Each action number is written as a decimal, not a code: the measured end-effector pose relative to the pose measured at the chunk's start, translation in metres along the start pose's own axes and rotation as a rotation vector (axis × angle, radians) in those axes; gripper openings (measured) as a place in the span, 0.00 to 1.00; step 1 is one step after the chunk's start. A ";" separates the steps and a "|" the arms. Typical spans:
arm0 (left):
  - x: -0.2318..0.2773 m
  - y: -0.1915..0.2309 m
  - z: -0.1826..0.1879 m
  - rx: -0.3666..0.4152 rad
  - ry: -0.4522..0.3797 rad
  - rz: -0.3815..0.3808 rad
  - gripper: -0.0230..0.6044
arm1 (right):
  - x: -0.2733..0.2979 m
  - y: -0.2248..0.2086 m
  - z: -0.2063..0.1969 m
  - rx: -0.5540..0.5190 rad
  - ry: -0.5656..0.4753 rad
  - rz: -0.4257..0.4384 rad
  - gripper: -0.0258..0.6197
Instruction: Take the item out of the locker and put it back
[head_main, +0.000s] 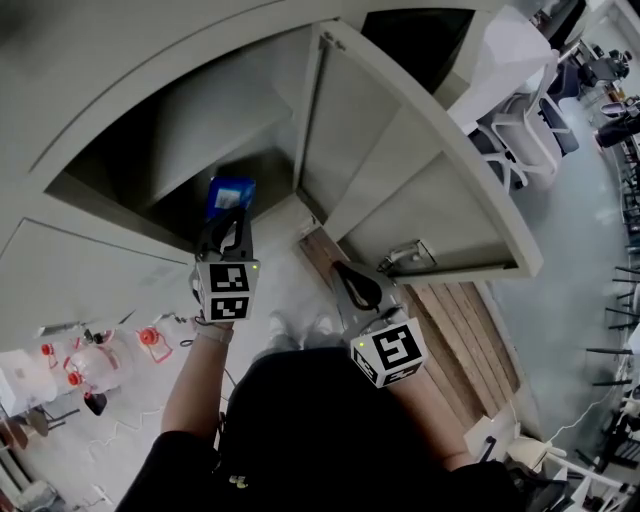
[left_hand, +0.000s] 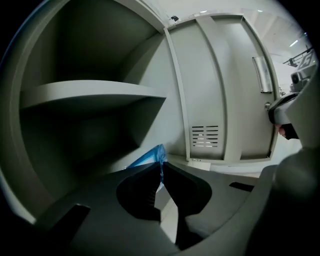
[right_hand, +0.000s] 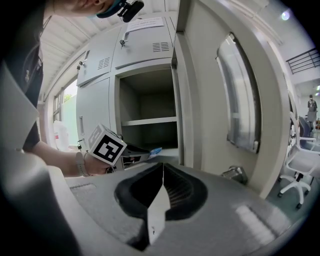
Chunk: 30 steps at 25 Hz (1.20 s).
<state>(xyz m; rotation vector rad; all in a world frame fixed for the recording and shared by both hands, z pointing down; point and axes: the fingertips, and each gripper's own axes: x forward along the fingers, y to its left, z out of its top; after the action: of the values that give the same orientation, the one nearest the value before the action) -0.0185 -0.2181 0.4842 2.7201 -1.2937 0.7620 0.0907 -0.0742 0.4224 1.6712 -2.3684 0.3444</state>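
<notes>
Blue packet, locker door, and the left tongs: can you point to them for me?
blue packet (head_main: 231, 190), head view, its flat blue face.
locker door (left_hand: 220, 80), left gripper view, the plain panel above the vents.
left tongs (left_hand: 160, 166), left gripper view, between the tips, shut on the packet.

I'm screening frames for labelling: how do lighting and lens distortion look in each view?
Head view: fisheye bows the grey metal locker door into arcs; left gripper view: shadowed locker interior, the blue plastic packet is legible; right gripper view: sharp, ceiling lamp glares top right.
</notes>
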 end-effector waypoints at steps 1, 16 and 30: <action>0.004 0.002 0.000 0.002 0.004 0.002 0.09 | 0.001 -0.001 0.000 0.002 -0.001 -0.003 0.04; 0.057 0.013 -0.031 -0.018 0.098 0.007 0.10 | 0.006 -0.009 0.001 0.014 0.002 -0.028 0.04; 0.077 0.019 -0.035 0.002 0.134 0.047 0.13 | 0.001 -0.014 0.000 0.017 0.001 -0.045 0.04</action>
<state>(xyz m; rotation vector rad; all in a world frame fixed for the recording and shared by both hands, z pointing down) -0.0064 -0.2775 0.5459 2.5979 -1.3322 0.9324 0.1034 -0.0801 0.4232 1.7284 -2.3289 0.3584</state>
